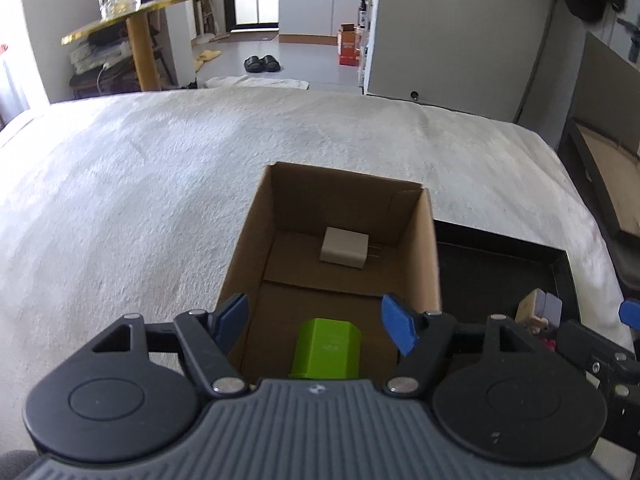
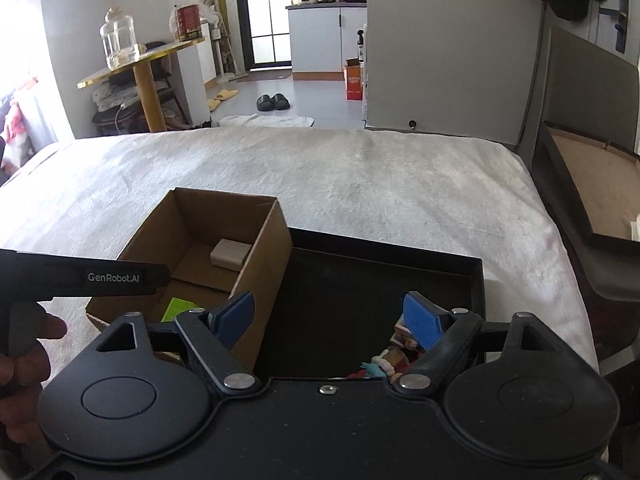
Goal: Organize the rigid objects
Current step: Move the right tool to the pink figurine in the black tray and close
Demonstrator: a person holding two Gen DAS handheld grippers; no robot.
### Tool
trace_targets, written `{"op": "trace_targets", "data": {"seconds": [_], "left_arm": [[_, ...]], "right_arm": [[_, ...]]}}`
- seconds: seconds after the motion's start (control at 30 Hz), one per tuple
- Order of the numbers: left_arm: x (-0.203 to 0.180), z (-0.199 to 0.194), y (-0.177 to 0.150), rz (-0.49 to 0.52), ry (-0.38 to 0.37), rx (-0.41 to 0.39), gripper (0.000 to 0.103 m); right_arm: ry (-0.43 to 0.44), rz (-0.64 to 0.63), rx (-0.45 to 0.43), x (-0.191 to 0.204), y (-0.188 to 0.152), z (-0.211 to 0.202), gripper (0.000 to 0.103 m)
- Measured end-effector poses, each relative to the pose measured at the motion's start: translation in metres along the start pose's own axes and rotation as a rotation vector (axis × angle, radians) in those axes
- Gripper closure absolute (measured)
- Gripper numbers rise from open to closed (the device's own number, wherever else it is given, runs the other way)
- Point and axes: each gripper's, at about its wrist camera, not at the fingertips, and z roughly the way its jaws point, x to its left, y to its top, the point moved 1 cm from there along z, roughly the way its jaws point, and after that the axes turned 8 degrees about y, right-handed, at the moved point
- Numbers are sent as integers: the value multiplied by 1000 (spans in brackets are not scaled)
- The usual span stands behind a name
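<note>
An open cardboard box [image 1: 424, 248] [image 2: 264, 264] sits on a white blanket, holding a white plug adapter [image 1: 344, 252] [image 2: 230, 254] at its far end and a green block [image 1: 326, 354] [image 2: 180, 308] at its near end. My left gripper [image 1: 316, 322] hovers open above the green block, with nothing between its blue pads. Right of the box lies a black tray [image 1: 500, 240] [image 2: 384, 246] with small colourful figurines [image 1: 536, 312] [image 2: 396, 352] at its near side. My right gripper [image 2: 330, 320] is open over the tray, the figurines just below its right pad.
The white blanket [image 2: 360, 184] covers a bed that reaches far ahead and to the left. A dark frame [image 2: 580, 208] stands off the bed's right edge. Beyond the bed are a side table with a glass jar [image 2: 118, 42] and black slippers [image 2: 273, 102] on the floor.
</note>
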Motion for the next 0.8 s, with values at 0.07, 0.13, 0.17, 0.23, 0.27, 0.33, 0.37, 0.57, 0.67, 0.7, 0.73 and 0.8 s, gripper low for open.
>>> {"op": "trace_targets", "data": {"seconds": [0.07,0.13,0.17,0.23,0.27,0.33,0.37,0.57,0.67,0.7,0.73,0.8], "left_arm": [[-8,-3,-1,26,1,-5,30],[-17,-5,-3,55,12,-7,30],[-21,-6,-5,68,16,-7,30],[-27,-6,-7,83,20,-1,30],[-31,-6,-7,92,23,2,30],[-39,-7,-7,118,28,4,30],[-45,-8,-8,137,29,5,30],[-65,-8,-12,201,44,3,29],[-73,-5,-16,222,53,9,29],[-76,-4,-17,234,58,11,29],[-79,-3,-19,245,60,13,29],[-85,-2,-20,265,60,15,29]], "right_arm": [[-13,14,-8,-7,-5,-1,22],[-21,32,-12,-14,-12,-2,22],[-21,47,-14,-19,-16,-2,22],[-18,72,-17,-25,-24,-3,22],[-14,80,-21,-28,-28,-2,22],[-14,85,-23,-31,-32,-1,22],[-16,90,-18,-33,-33,-1,22],[2,164,-12,-47,-44,-1,22],[-10,204,0,-57,-52,1,22],[-12,214,2,-60,-56,2,22],[-18,222,12,-63,-60,4,22],[-28,244,31,-70,-66,8,22]]}}
